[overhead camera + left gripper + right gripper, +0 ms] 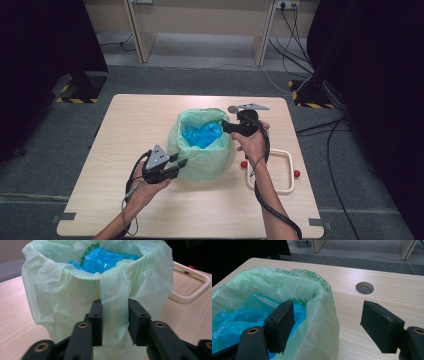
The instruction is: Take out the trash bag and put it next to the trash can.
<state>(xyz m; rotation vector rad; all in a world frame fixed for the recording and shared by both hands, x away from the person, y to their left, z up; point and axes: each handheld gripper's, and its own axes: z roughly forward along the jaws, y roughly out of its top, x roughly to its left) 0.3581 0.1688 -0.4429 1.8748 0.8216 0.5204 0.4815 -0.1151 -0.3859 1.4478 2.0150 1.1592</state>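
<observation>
A bin lined with a pale green bag (200, 155) stands mid-table, and a crumpled blue bag (202, 134) lies inside it. In the left gripper view the green bag (62, 297) hangs over the bin's near side. My left gripper (115, 315) is shut on a vertical fold of that bag, low on the wall; in the high view this left gripper (181, 161) sits at the bin's front left. My right gripper (328, 320) stands open astride the green rim (319, 302), one jaw over the blue bag (234, 322) and the other outside. From above, that right gripper (225, 126) is at the rim's right.
A cream rectangular frame (289, 172) lies on the table right of the bin, with a red knob (244, 164) at its left and another (296, 174) at its right. A round cable hole (364, 288) sits behind the bin. Dark stands flank the table.
</observation>
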